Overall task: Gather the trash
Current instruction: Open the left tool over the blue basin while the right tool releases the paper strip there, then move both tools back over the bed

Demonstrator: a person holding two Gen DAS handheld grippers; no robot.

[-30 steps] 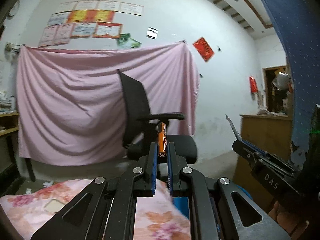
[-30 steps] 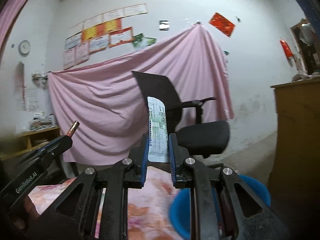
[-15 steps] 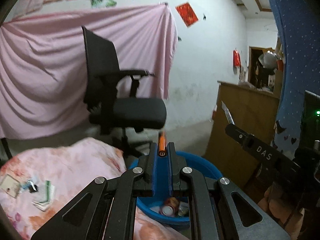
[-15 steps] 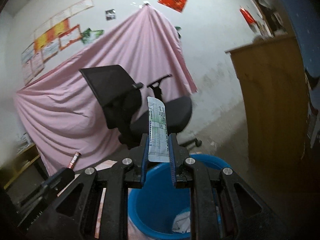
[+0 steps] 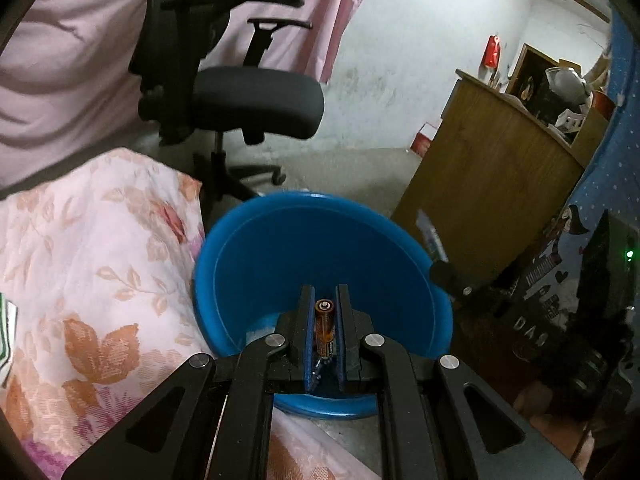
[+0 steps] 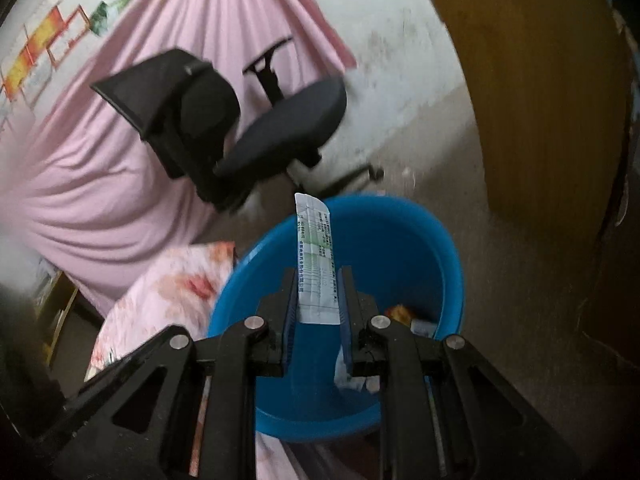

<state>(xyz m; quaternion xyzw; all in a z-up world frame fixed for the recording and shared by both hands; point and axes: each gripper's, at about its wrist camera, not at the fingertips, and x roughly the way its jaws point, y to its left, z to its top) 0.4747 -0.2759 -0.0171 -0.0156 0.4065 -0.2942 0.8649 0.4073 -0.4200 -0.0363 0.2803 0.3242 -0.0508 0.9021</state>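
Two hand-held grippers hang over a blue bin (image 5: pixel 280 256) beside a flowered cloth (image 5: pixel 100 264), both tilted down toward its mouth, apparently so each load can drop inside. The left gripper (image 5: pixel 325 312) is clamped on a battery (image 5: pixel 324 330); the right gripper (image 6: pixel 318 292) pinches a printed paper strip (image 6: pixel 316 264) that stands up between its pads. Neither piece has been let go. Scraps (image 6: pixel 400 314) already lie in the bin's bottom, largely hidden behind the jaws and too blurred to identify. Beyond stand a black office chair (image 5: pixel 240 96), a wooden cabinet (image 5: pixel 492 172) cut off at the frame edge, and a pink sheet (image 6: pixel 120 128) on the wall.
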